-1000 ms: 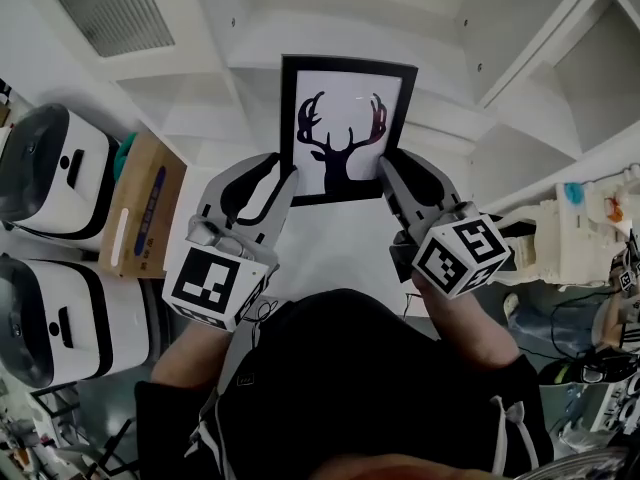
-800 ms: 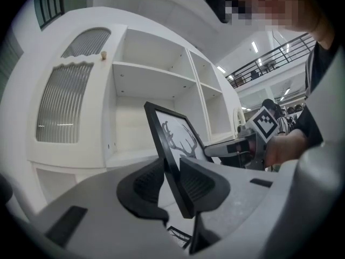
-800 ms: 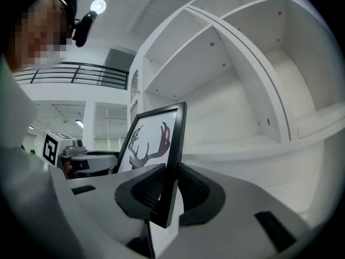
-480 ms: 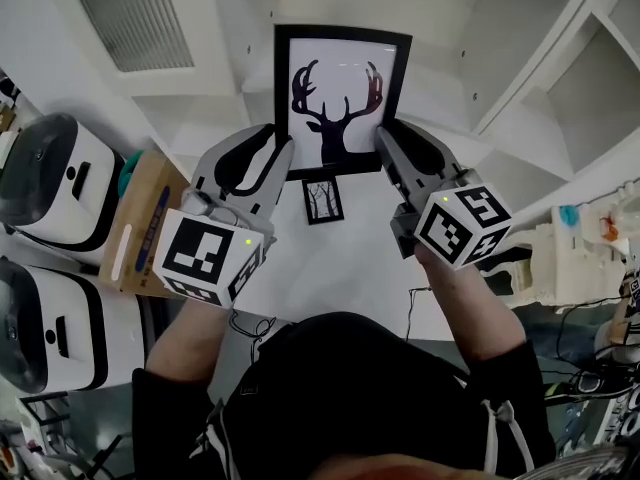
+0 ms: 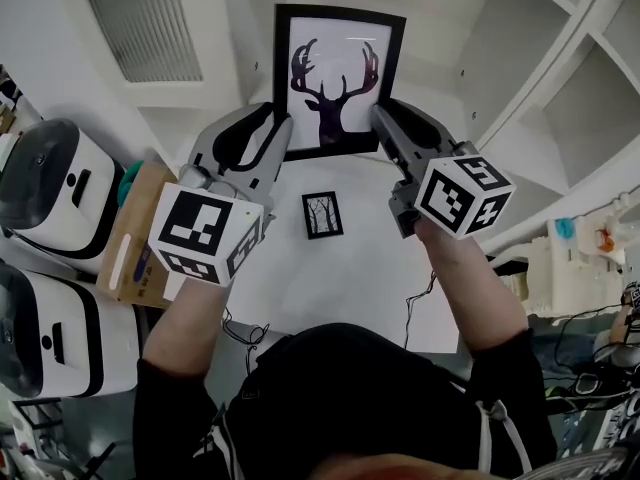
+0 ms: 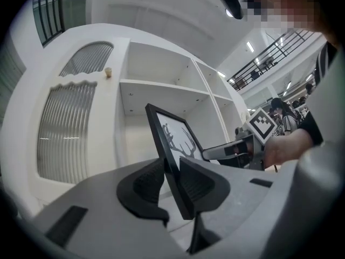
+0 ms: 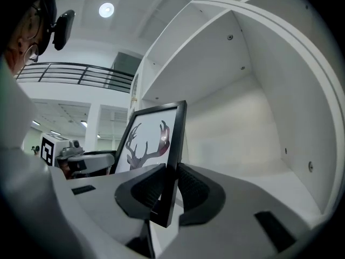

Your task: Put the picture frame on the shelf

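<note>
The picture frame [image 5: 338, 83] is held upright before the shelf [image 7: 269, 182], each lower side edge pinched between the closed fingers of the left gripper [image 5: 280, 133] and the right gripper [image 5: 383, 118]; both sides should be kept level so the base is set down flat

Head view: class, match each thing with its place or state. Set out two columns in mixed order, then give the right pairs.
Things:
1. deer frame
2. small frame
3. cardboard box

Places or states:
A. lying on the white surface, low between the two arms
B. at the left, beside the white appliances
C. clamped at its side edges by the left tongs and right tongs

Pairs: 1-C, 2-A, 3-B
</note>
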`<state>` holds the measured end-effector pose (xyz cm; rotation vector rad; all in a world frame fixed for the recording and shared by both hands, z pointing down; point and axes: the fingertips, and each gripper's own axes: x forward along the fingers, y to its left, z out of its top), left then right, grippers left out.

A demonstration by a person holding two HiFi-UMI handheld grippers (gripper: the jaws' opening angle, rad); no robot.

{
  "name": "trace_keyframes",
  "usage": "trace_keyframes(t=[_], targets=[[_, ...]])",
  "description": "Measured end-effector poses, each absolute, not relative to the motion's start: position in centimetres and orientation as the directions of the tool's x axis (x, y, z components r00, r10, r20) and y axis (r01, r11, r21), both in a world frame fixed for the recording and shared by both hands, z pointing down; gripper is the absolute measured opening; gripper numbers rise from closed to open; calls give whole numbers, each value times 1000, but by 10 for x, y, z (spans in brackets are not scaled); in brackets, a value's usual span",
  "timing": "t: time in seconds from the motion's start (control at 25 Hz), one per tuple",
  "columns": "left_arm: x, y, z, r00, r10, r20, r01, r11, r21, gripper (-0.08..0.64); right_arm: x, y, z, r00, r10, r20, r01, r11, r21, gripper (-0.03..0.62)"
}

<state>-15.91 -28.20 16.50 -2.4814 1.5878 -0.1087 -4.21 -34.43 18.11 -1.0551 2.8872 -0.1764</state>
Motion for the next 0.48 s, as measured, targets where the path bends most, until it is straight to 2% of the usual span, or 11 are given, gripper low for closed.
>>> trace_keyframes(t=[0.48], targets=[[-163,-286,159,364,-920,-146,-920,-331,-210,94,-51,-360,164,-797,-602,-37,-601,798,-37,83]])
